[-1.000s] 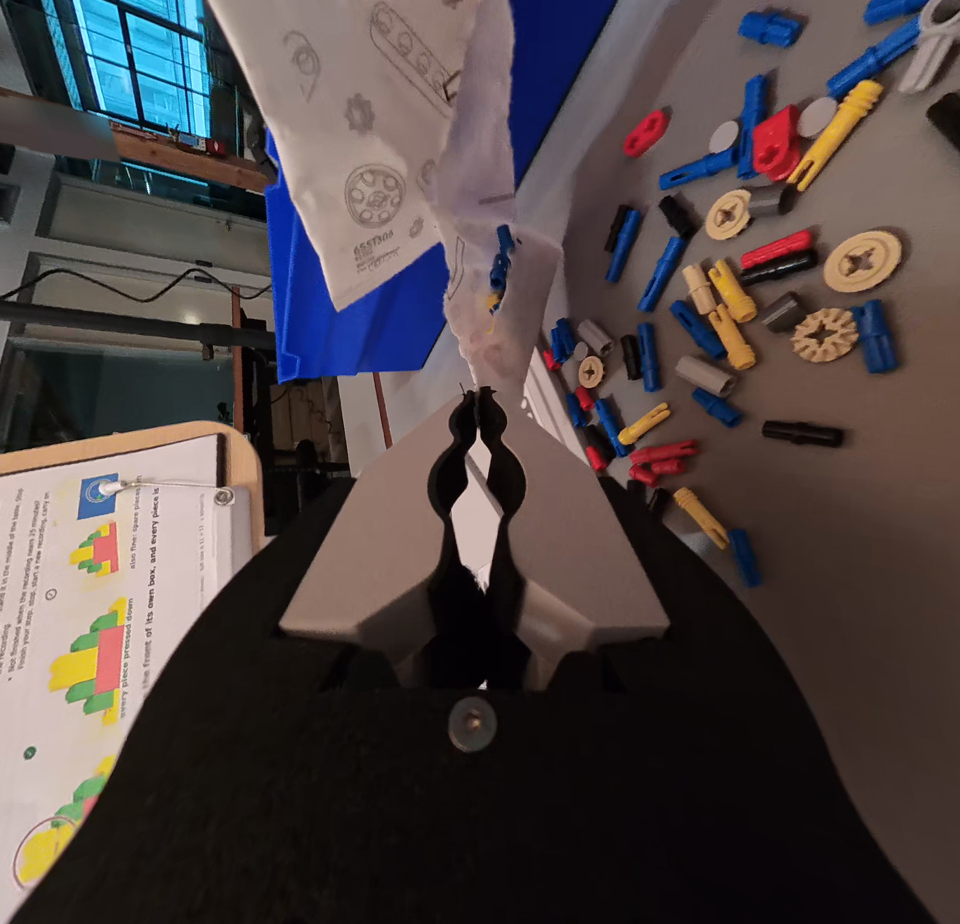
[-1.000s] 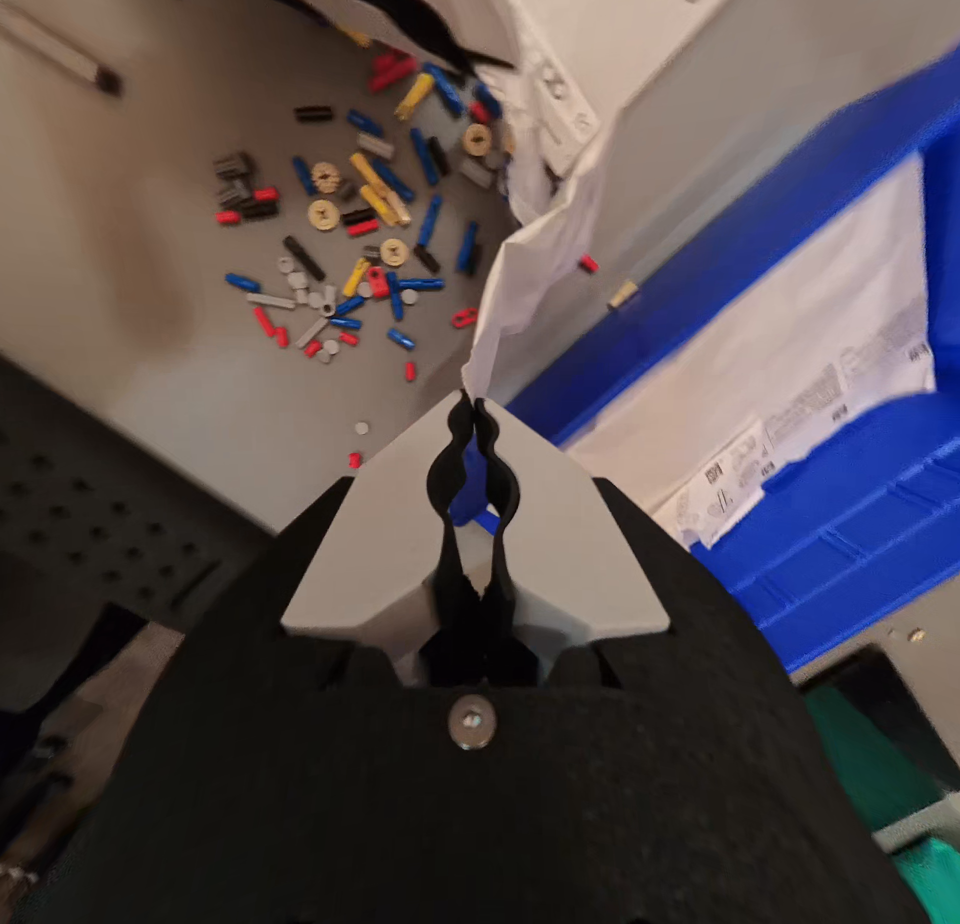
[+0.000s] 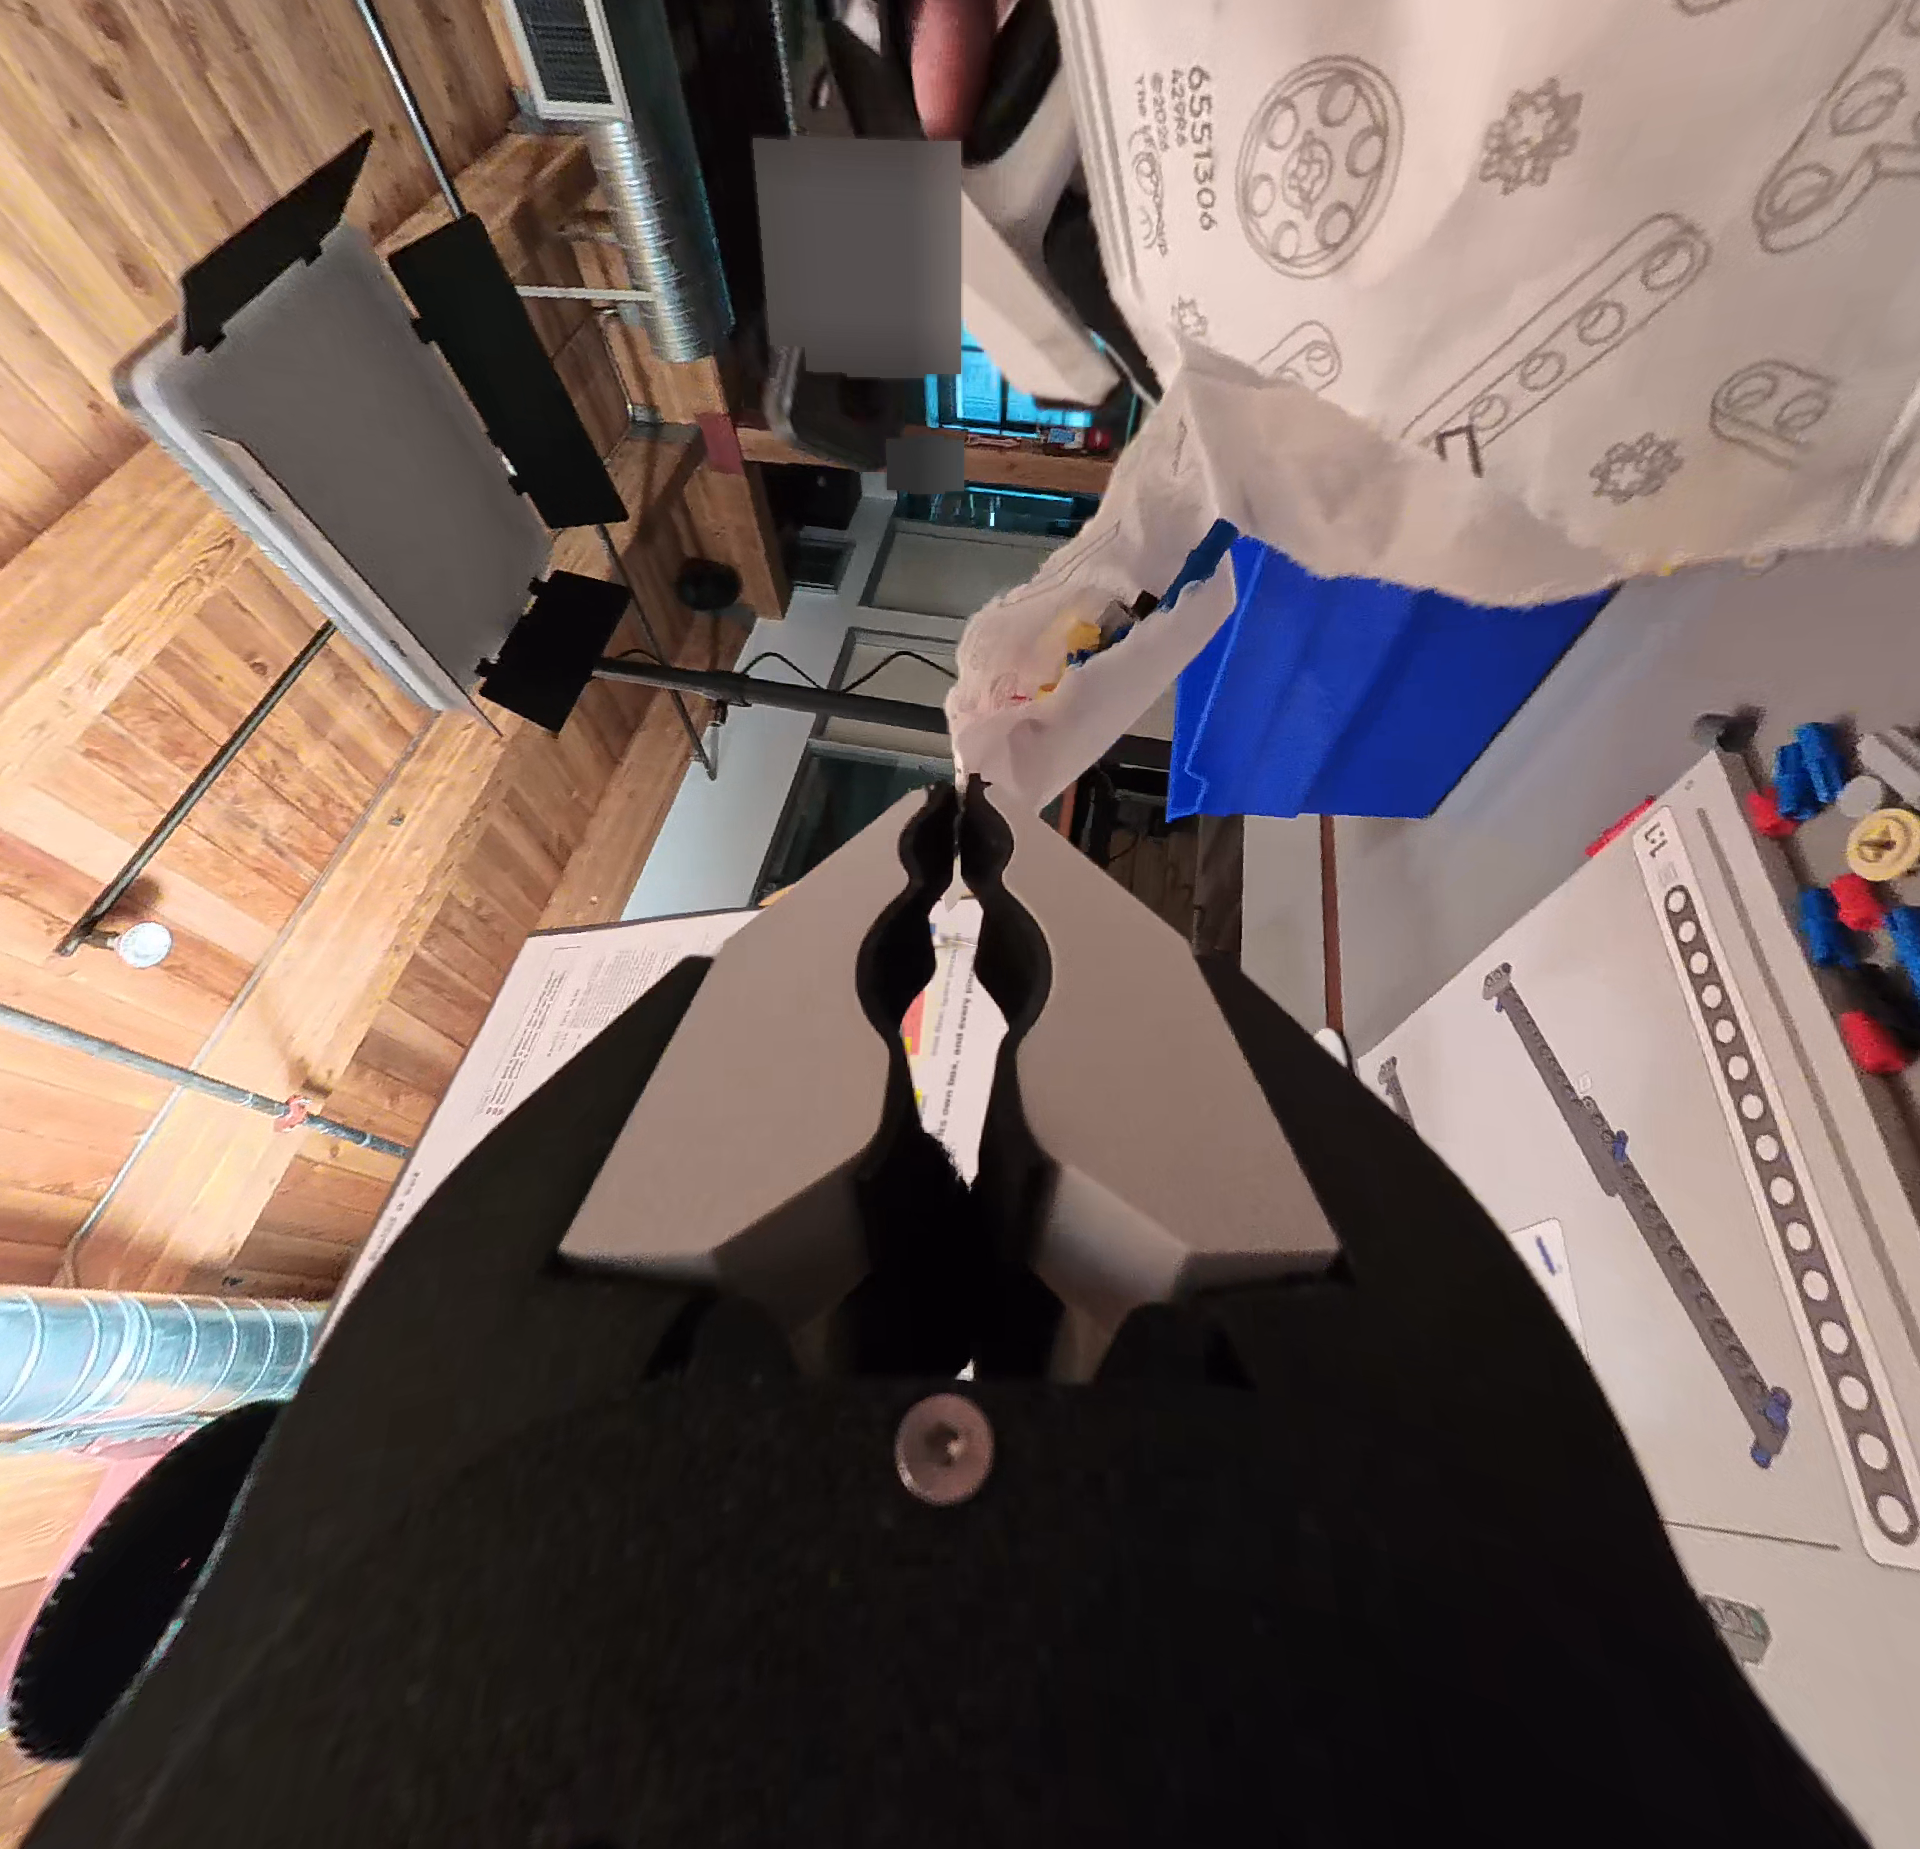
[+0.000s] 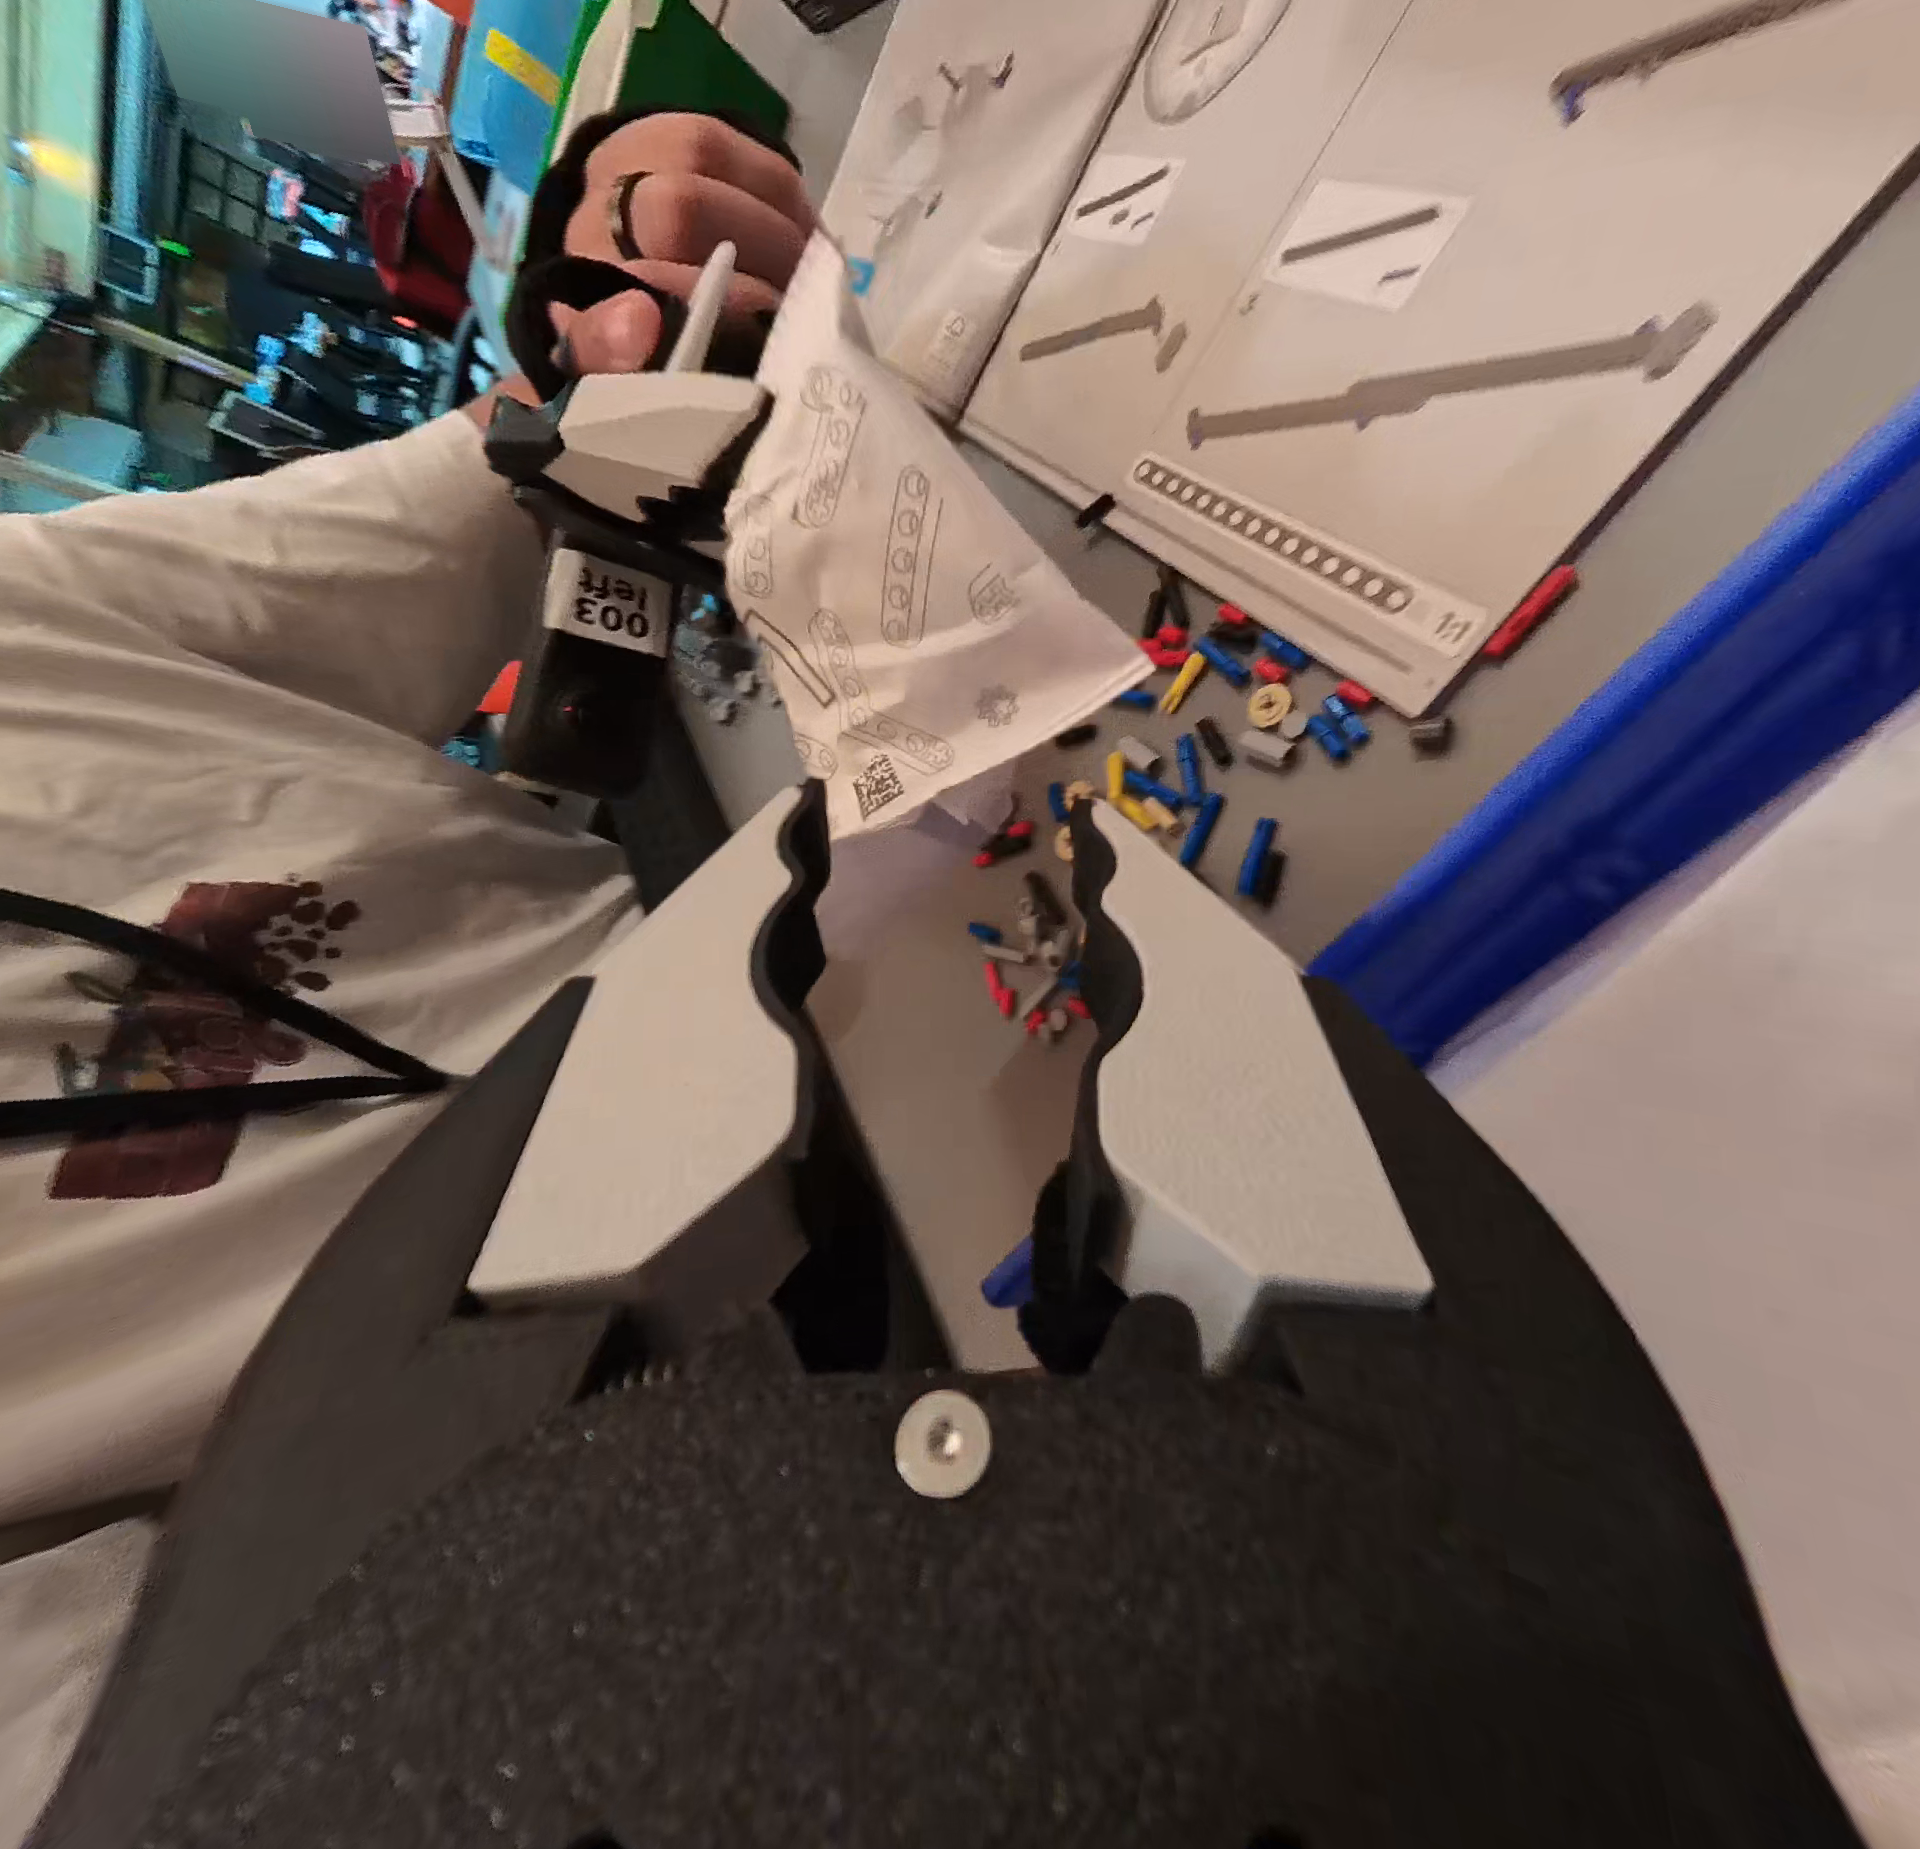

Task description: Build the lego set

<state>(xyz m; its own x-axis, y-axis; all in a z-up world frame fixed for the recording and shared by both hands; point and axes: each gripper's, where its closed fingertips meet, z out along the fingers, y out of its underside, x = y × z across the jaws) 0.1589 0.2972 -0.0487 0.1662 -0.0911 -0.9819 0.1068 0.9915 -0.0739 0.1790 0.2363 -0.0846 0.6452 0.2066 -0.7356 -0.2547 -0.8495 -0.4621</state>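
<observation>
My left gripper (image 3: 961, 789) is shut on a torn corner of the white paper parts bag (image 3: 1455, 241) and holds it in the air. A few small coloured pieces (image 3: 1091, 641) show inside the bag's torn mouth. In the right wrist view the left gripper (image 4: 740, 449), held by a hand, pinches the same bag (image 4: 894, 594) above the table. My right gripper (image 4: 945, 823) is open and empty, just below the bag's lower edge. Many small lego pins and discs (image 4: 1195, 750) lie loose on the grey table (image 4: 1382, 823); some show in the left wrist view (image 3: 1849, 895).
An open instruction booklet (image 4: 1351, 241) lies beyond the loose pieces, also in the left wrist view (image 3: 1662, 1124). A blue bin (image 4: 1683, 760) runs along the table's right side (image 3: 1371, 687). A person's white sleeve (image 4: 260, 708) fills the left of the right wrist view. There is about 8 cm between the tips of the two grippers.
My right gripper has let go of the bag and opened. My left gripper still pinches the bag and has tilted upward with it.
</observation>
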